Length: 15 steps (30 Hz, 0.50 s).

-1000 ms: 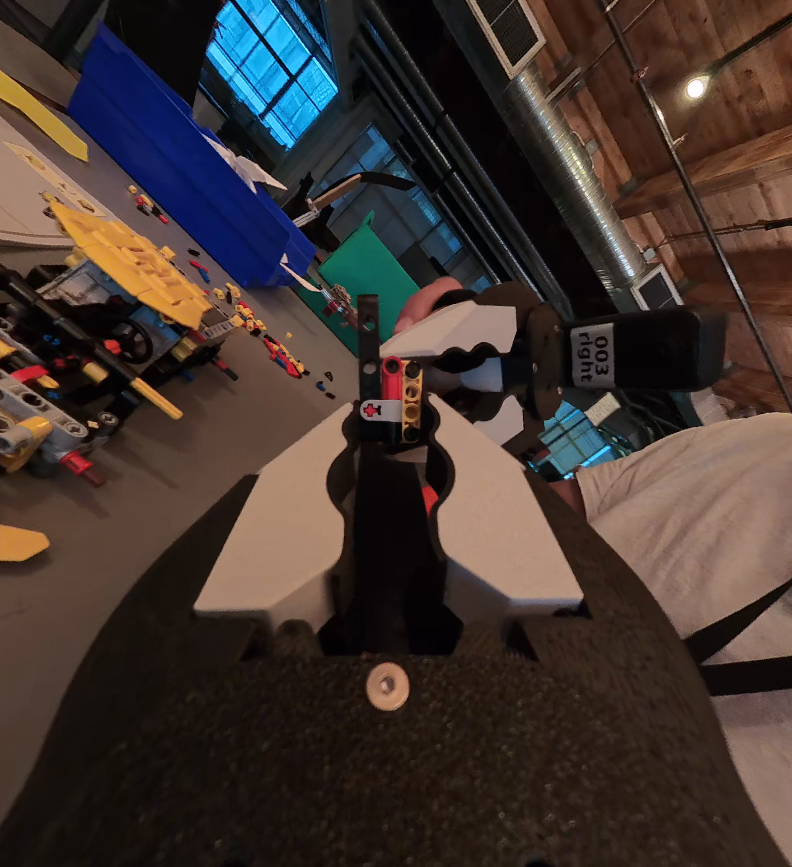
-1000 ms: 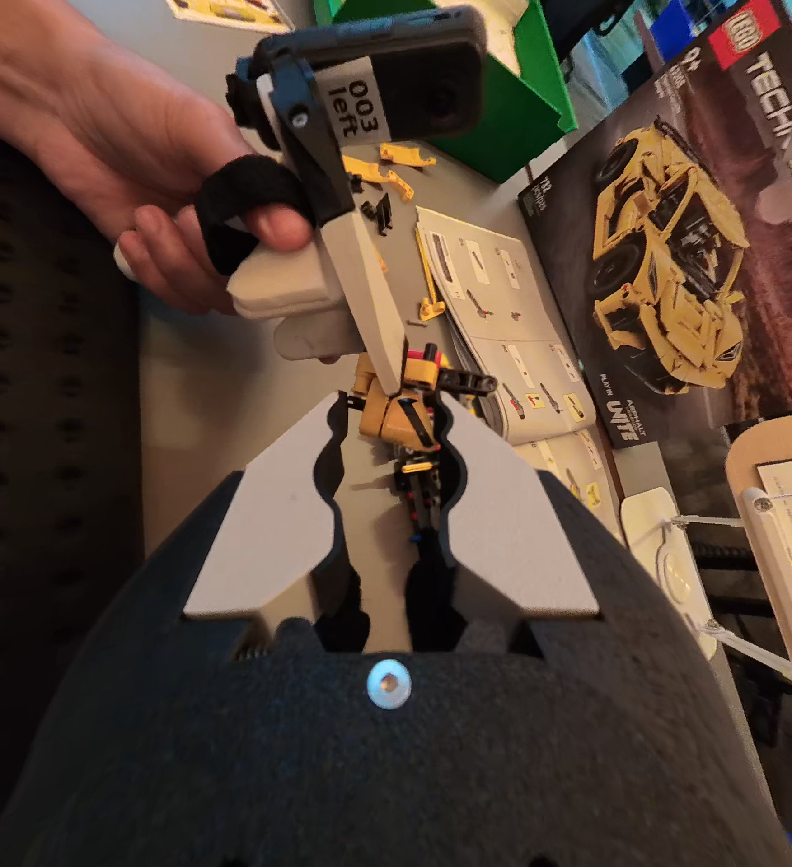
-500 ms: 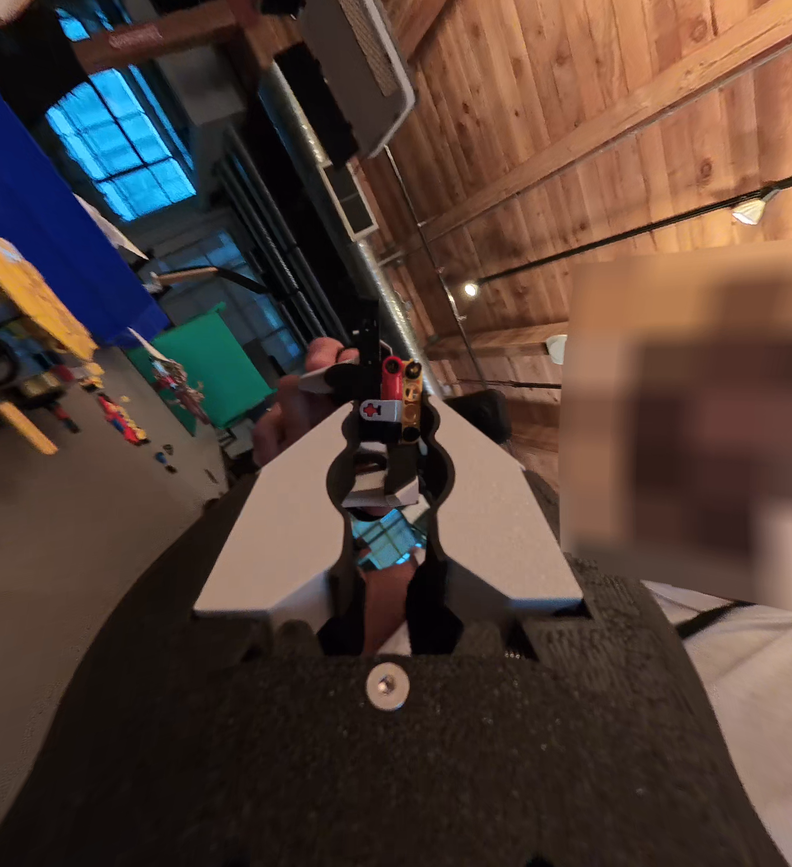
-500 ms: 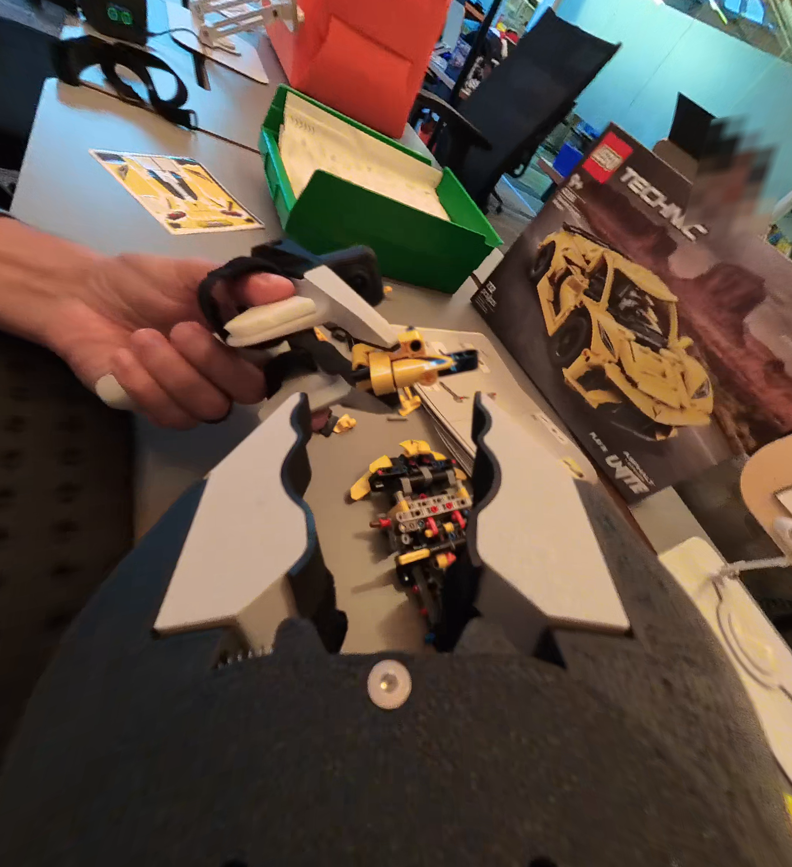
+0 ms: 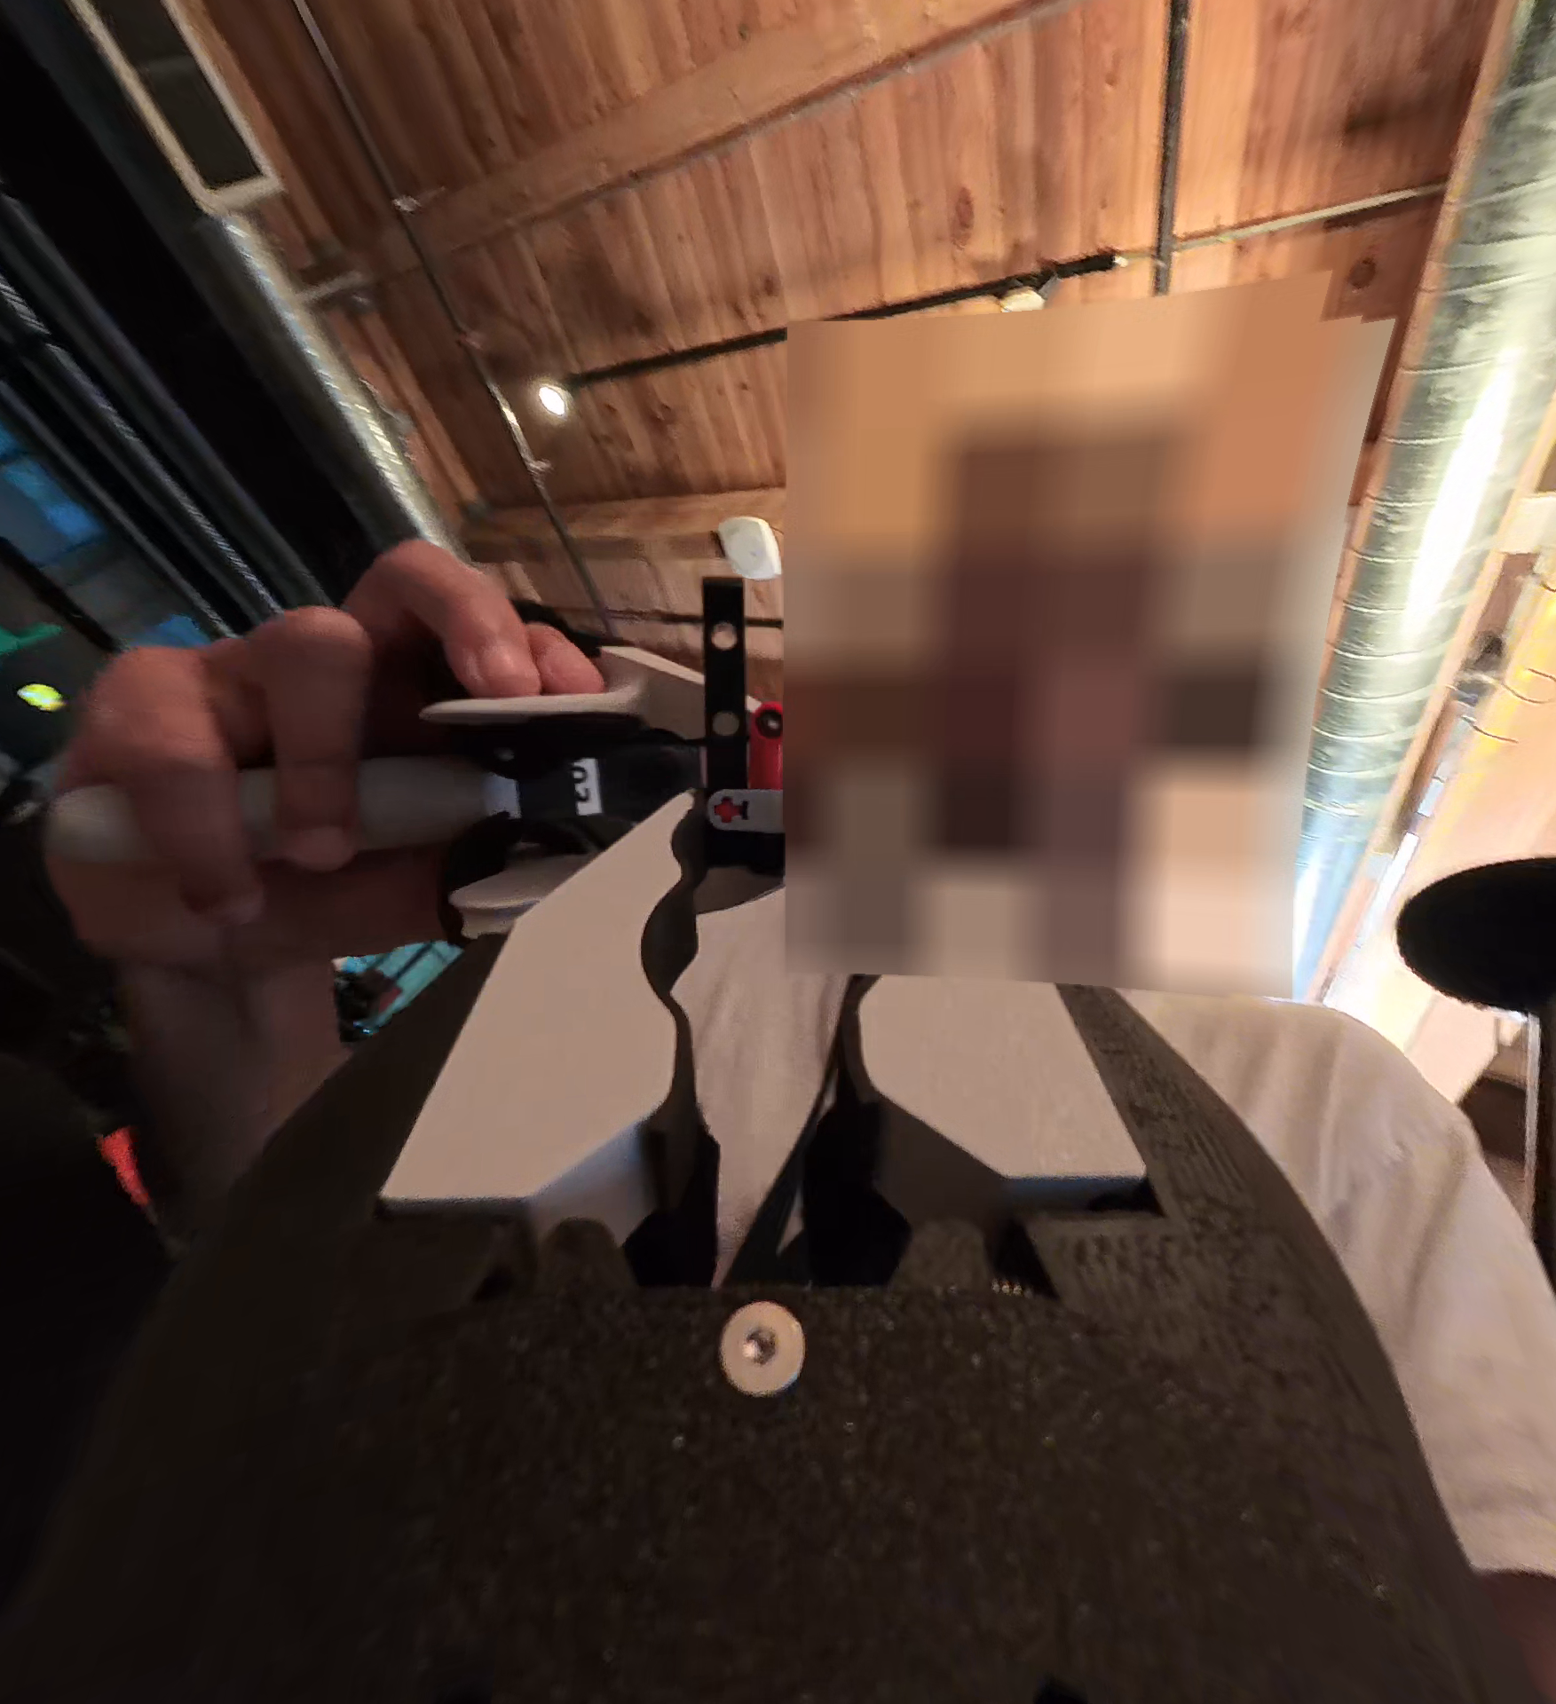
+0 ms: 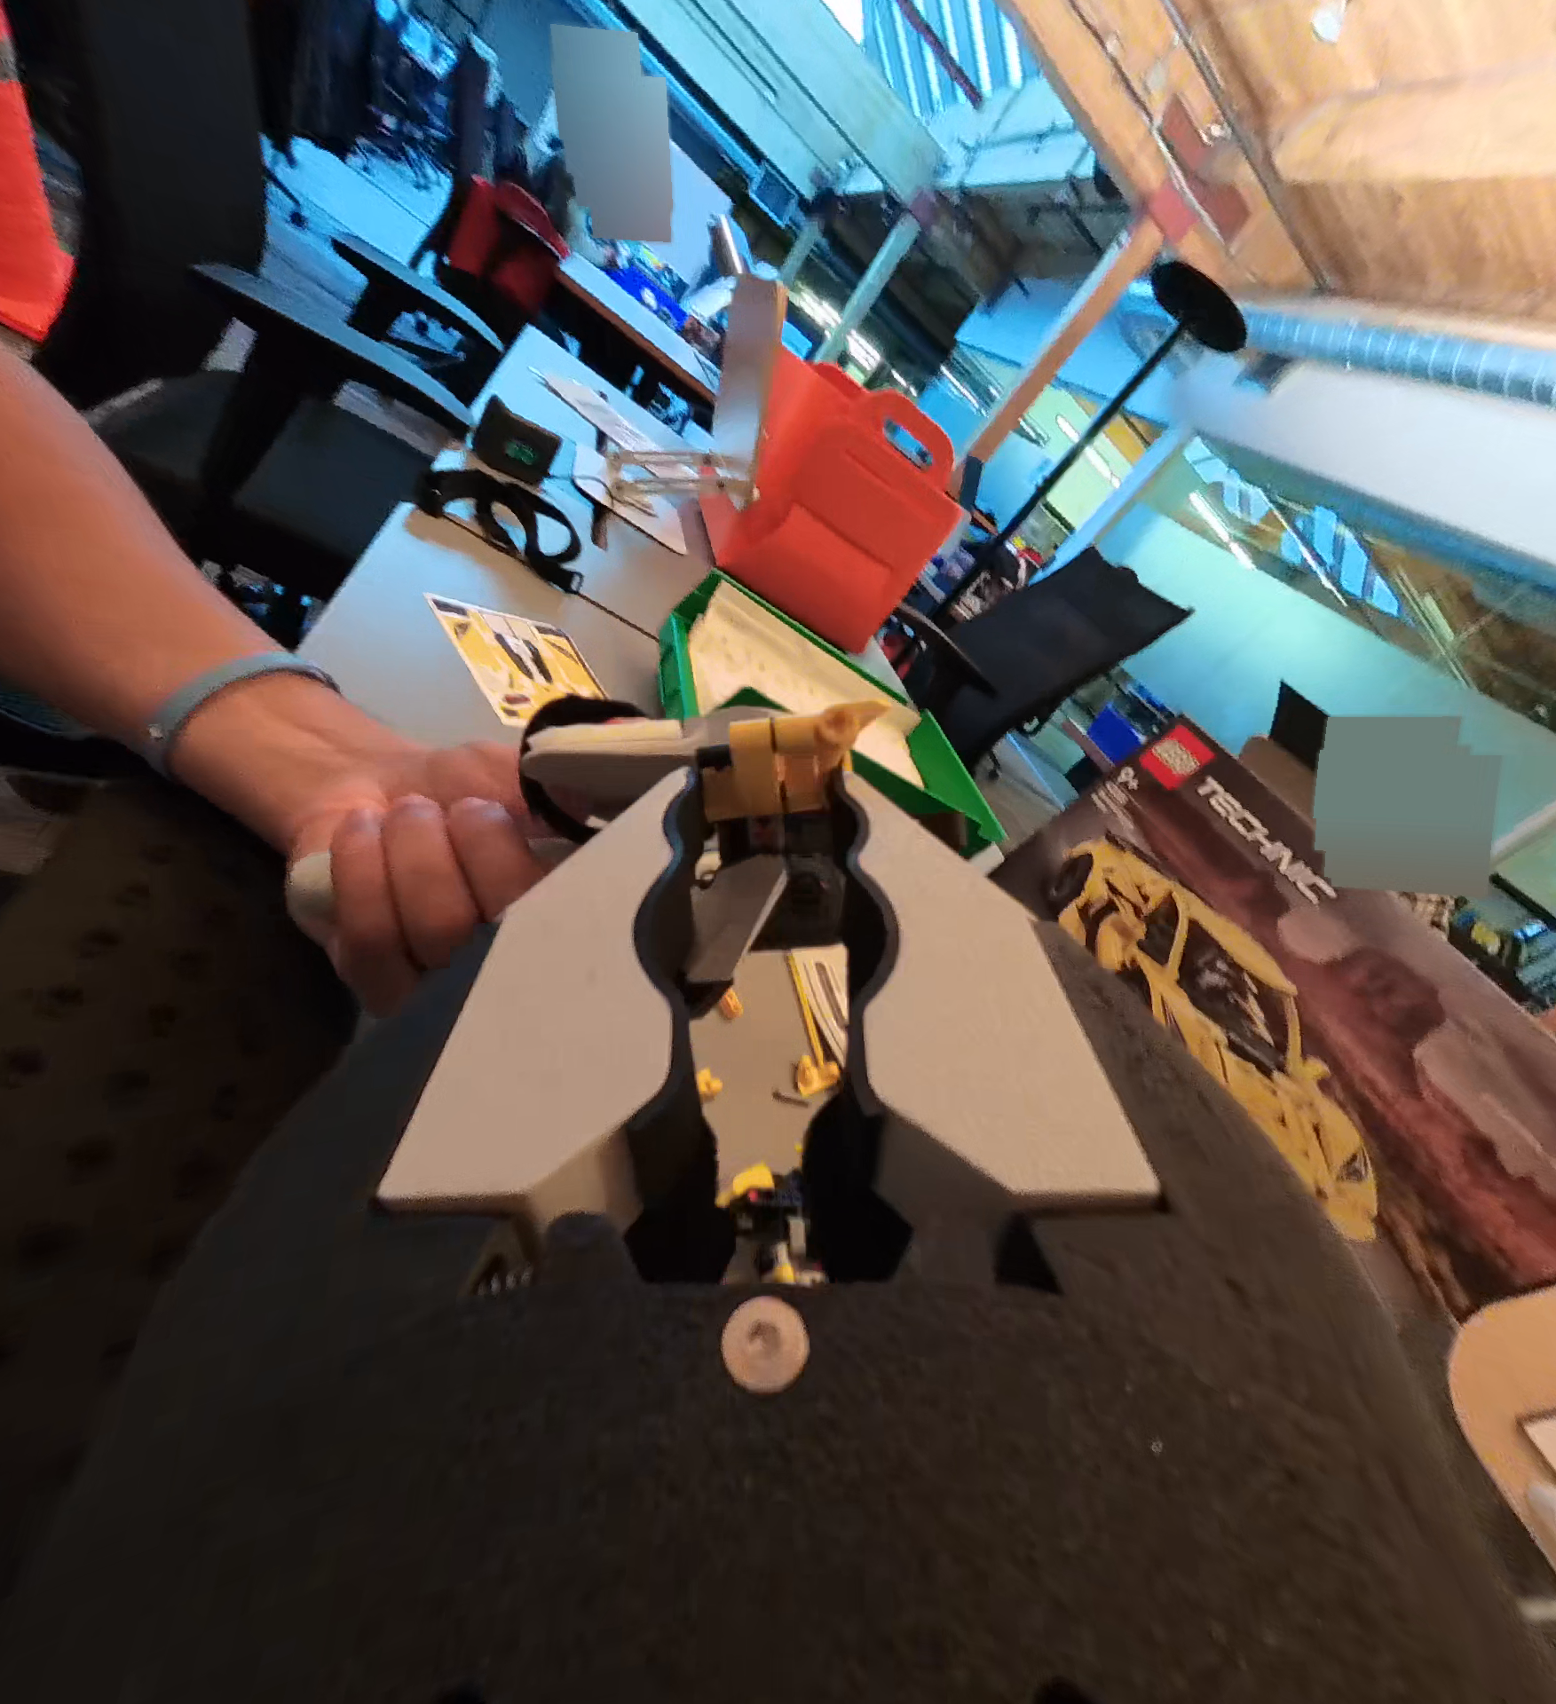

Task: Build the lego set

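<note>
Left gripper [image 5: 760,821] fingers clamp small sub-assembly [image 6: 774,761], right gripper [image 6: 769,784] fingers closing narrow around it; light, rigid, pins pop apart—grip solid beams.

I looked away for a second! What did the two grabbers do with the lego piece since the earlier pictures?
The right gripper opened half a second ago, letting go, and has now closed on the small lego assembly again. Both grippers tilted upward, away from the table. The left gripper stayed clamped on it throughout.
</note>
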Each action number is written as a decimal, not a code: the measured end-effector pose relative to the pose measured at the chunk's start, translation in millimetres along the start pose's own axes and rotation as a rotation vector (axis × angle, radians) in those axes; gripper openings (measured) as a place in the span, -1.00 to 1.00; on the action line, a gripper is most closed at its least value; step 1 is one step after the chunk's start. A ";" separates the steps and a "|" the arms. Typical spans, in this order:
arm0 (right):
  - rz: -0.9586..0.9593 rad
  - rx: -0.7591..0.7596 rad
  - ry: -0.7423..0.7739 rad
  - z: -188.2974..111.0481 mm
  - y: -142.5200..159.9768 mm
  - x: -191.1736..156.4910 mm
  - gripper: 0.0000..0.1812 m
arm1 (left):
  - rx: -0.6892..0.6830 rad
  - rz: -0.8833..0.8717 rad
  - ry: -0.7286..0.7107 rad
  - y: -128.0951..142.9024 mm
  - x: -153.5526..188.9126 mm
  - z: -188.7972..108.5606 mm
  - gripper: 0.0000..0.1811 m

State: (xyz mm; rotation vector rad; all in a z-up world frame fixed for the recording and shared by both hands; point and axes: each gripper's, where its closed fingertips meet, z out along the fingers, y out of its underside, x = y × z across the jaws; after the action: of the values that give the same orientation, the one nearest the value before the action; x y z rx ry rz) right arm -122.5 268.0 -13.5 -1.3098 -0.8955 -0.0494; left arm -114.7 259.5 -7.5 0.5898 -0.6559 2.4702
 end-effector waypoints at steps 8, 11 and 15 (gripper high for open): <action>0.021 -0.024 -0.082 4.1 -12.4 -3.2 -0.73 | -0.036 0.044 0.080 5.6 12.6 4.9 -0.75; 0.038 -0.035 -0.107 3.5 -11.0 -3.0 -0.75 | -0.037 0.031 0.088 5.5 11.8 4.7 -0.75; 0.083 -0.029 -0.135 2.5 -8.8 -3.5 -0.75 | -0.043 0.029 0.086 6.1 9.9 4.3 -0.75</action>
State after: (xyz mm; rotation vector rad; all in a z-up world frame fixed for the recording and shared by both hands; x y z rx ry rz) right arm -130.7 265.9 -8.5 -1.3885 -0.9570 0.0919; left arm -124.7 256.1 -0.9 0.4579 -0.6864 2.4867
